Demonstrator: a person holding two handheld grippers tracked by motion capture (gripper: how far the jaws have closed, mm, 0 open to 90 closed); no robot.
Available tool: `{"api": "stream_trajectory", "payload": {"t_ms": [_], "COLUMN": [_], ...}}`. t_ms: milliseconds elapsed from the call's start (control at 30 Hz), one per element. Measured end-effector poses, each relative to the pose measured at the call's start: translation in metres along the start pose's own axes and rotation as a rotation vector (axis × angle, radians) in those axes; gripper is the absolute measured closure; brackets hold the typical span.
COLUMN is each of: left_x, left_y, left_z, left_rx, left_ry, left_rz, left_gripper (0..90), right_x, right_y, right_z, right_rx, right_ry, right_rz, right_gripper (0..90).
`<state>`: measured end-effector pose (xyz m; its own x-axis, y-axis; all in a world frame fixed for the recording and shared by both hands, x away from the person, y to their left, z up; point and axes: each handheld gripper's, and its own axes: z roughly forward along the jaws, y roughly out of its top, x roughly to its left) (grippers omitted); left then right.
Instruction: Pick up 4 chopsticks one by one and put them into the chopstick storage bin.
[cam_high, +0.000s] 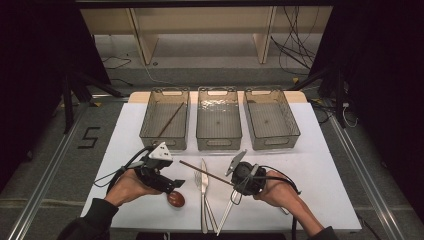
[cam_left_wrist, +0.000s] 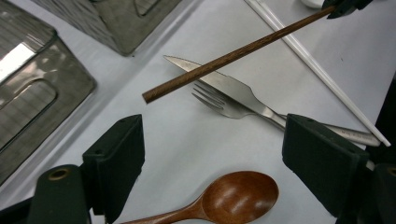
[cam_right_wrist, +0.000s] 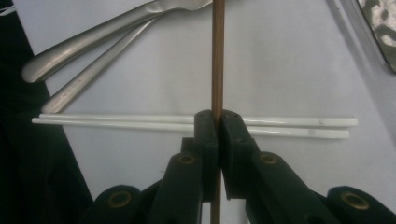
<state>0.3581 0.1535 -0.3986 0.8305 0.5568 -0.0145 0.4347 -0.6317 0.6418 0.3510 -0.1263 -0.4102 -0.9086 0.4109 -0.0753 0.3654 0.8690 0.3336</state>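
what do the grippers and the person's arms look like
Both grippers, the left gripper and the right gripper, are black with blocky matte jaws and brass-coloured rivets. A grey three-cornered plate tops the left one. Black cables trail from each. Dark sleeves cover the forearms.

Surroundings of the white desk (cam_high: 327, 200)
A pale wooden shelf unit (cam_high: 205, 30) stands beyond the desk's far edge, with loose black cables (cam_high: 295, 45) trailing on the floor at its right. A black numeral 5 marking (cam_high: 89, 137) lies on the grey floor (cam_high: 50, 125) left of the desk, near a metal floor rail (cam_high: 45, 185).
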Motion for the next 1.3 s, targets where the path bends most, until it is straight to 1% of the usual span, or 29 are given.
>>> {"api": "stream_trajectory", "payload": {"t_ms": [100,133,167,200,233,267,367,433,500,567,600,667,700,767,867,900,933,1100,1300], "left_x": [-0.003,-0.004,-0.005,-0.006,-0.007,-0.008,-0.011,-0.013,-0.016,-0.018,-0.019,-0.021,-0.022,-0.023,-0.025,-0.025,-0.025,-0.027,-0.027], "left_y": [0.002,0.003,0.004,0.005,0.006,0.006,0.009,0.009,0.009,0.009,0.009,0.010,0.010,0.011,0.012,0.013,0.013,0.013,0.013], "left_z": [0.005,0.006,0.007,0.008,0.008,0.009,0.011,0.013,0.016,0.019,0.020,0.021,0.022,0.023,0.024,0.024,0.025,0.029,0.031], "left_rx": [0.009,0.028,0.040,0.045,0.052,0.057,0.066,0.084,0.101,0.123,0.130,0.145,0.148,0.159,0.171,0.173,0.181,0.202,0.220], "left_ry": [-0.021,-0.026,-0.031,-0.034,-0.040,-0.047,-0.064,-0.076,-0.082,-0.082,-0.084,-0.089,-0.093,-0.110,-0.134,-0.139,-0.145,-0.174,-0.186], "left_rz": [0.002,0.020,0.031,0.038,0.047,0.051,0.075,0.098,0.115,0.141,0.146,0.168,0.173,0.190,0.207,0.212,0.220,0.232,0.241], "left_gripper": [20.4,20.3,20.3,20.3,20.3,20.3,20.4,21.2,21.9,23.1,24.0,26.1,27.3,30.4,36.5,37.8,39.5,45.5,58.5], "right_x": [0.003,0.005,0.005,0.008,0.008,0.009,0.013,0.015,0.018,0.019,0.020,0.021,0.023,0.023,0.024,0.024,0.025,0.026,0.027], "right_y": [0.000,0.000,0.000,0.001,0.000,0.001,0.003,0.003,0.004,0.004,0.004,0.005,0.005,0.006,0.006,0.006,0.006,0.006,0.006], "right_z": [-0.001,-0.001,-0.002,-0.003,-0.003,-0.003,-0.003,-0.003,-0.003,-0.003,-0.003,-0.003,-0.003,-0.003,-0.002,-0.002,-0.002,-0.002,-0.001], "right_rx": [0.000,0.000,-0.001,0.006,0.002,-0.002,0.005,0.006,0.006,0.008,0.005,0.009,0.010,0.017,0.018,0.020,0.013,0.010,0.013], "right_ry": [0.011,0.017,0.020,0.028,0.027,0.029,0.043,0.052,0.058,0.062,0.065,0.065,0.067,0.075,0.082,0.084,0.084,0.094,0.098], "right_rz": [-0.037,-0.037,-0.063,-0.048,-0.077,-0.094,-0.107,-0.128,-0.134,-0.154,-0.153,-0.172,-0.168,-0.190,-0.194,-0.206,-0.208,-0.220,-0.220], "right_gripper": [86.7,86.7,86.7,86.7,86.7,86.7,86.7,86.7,86.7,86.7,86.8,86.7,86.7,86.7,86.7,86.7,86.7,86.7,86.6]}}
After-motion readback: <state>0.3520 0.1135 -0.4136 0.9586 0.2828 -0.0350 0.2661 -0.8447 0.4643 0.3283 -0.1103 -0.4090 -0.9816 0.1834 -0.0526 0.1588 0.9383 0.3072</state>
